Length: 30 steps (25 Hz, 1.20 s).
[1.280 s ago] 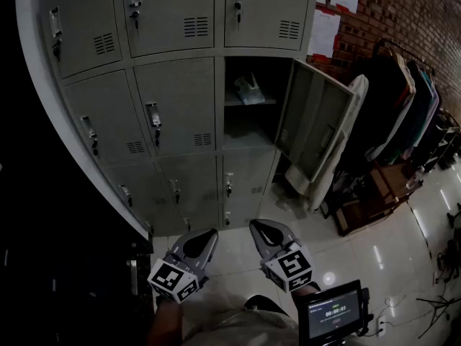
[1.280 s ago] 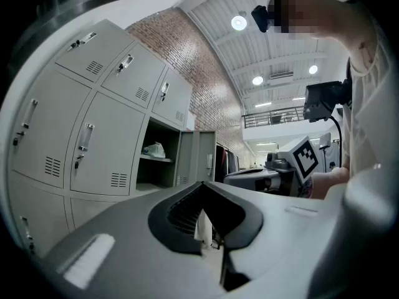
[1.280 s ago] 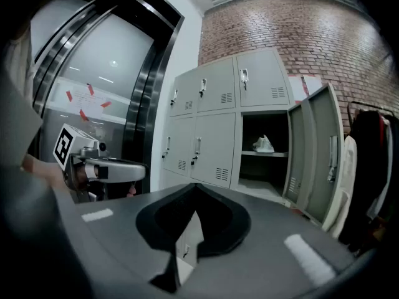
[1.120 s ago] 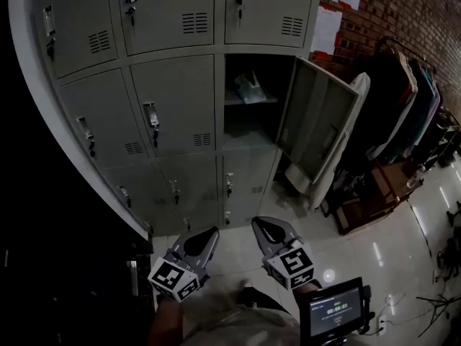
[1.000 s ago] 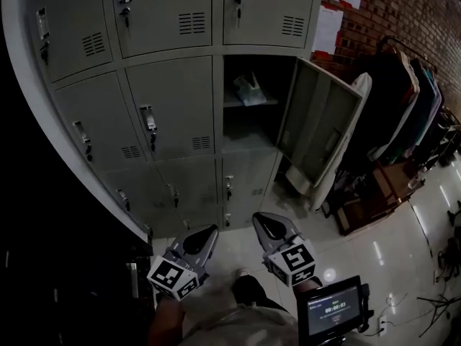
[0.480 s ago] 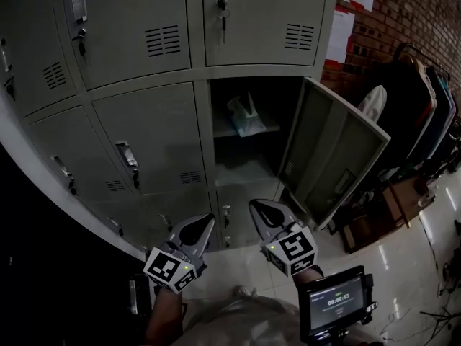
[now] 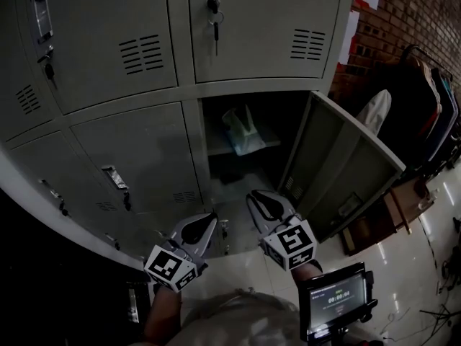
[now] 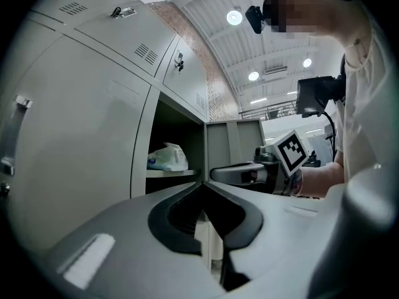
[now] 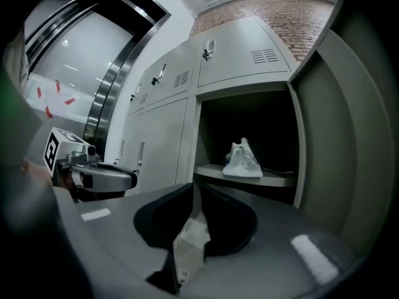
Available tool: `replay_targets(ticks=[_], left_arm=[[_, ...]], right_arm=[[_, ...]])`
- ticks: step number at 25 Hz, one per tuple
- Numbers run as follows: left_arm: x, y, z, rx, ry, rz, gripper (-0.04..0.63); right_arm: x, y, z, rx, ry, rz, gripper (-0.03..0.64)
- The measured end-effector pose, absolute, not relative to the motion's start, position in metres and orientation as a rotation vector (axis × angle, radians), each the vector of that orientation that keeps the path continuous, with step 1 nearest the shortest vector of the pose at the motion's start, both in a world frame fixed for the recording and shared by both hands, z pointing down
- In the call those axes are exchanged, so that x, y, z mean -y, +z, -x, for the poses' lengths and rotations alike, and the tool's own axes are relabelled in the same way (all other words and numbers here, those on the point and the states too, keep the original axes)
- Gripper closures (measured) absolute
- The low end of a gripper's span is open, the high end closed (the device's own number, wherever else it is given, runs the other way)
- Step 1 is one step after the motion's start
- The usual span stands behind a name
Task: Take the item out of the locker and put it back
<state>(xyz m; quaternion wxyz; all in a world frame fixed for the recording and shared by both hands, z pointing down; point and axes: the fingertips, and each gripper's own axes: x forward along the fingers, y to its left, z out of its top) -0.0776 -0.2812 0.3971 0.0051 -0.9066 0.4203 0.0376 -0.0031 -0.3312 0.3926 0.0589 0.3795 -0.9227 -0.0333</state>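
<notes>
While nothing is being held, progress: taking out and returning are both waiting.
Left gripper (image 7: 207, 222): jaws are resting together, empty.
Bag (image 7: 241, 130): sitting on the shelf (image 7: 268, 140) of the open locker (image 7: 252, 87), untouched.
Right gripper (image 7: 256, 199): jaws are pressing together, empty.

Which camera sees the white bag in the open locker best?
The right gripper view: it looks straight into the locker, and the bag sits whole on the shelf. The head view shows the bag dim, from above. The left gripper view shows the bag small, from the side.
</notes>
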Motion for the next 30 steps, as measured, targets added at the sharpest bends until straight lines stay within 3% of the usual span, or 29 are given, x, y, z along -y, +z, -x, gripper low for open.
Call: replay_targets(ticks=[1, 7, 8, 10, 20, 22, 24, 28, 30], left_arm=[[0.285, 0.395, 0.078, -1.310, 0.122, 2.841, 0.591], [0.300, 0.392, 0.080, -1.271, 0.137, 2.869, 0.591], [0.301, 0.390, 0.082, -1.269, 0.162, 2.881, 0.591], [0.304, 0.383, 0.086, -1.262, 0.217, 2.899, 0.591], [0.324, 0.387, 0.092, -1.263, 0.201, 2.913, 0.591], [0.327, 0.388, 0.091, -1.254, 0.191, 2.914, 0.591], [0.330, 0.388, 0.091, -1.252, 0.190, 2.914, 0.591], [0.332, 0.389, 0.095, -1.259, 0.189, 2.919, 0.591], [0.332, 0.391, 0.096, -1.260, 0.188, 2.923, 0.591]], right_arm=[[0.338, 0.388, 0.005, 2.798, -0.107, -1.163, 0.567], [0.399, 0.349, 0.011, 2.803, -0.218, -1.324, 0.212], [0.409, 0.345, 0.012, 2.800, -0.221, -1.340, 0.168], [0.427, 0.339, 0.012, 2.791, -0.214, -1.378, 0.150], [0.481, 0.339, 0.016, 2.756, -0.122, -1.406, 0.163], [0.485, 0.344, 0.019, 2.711, -0.160, -1.401, 0.283], [0.488, 0.347, 0.021, 2.668, -0.218, -1.391, 0.351], [0.491, 0.349, 0.017, 2.614, -0.272, -1.394, 0.547], [0.491, 0.349, 0.016, 2.598, -0.286, -1.402, 0.574]])
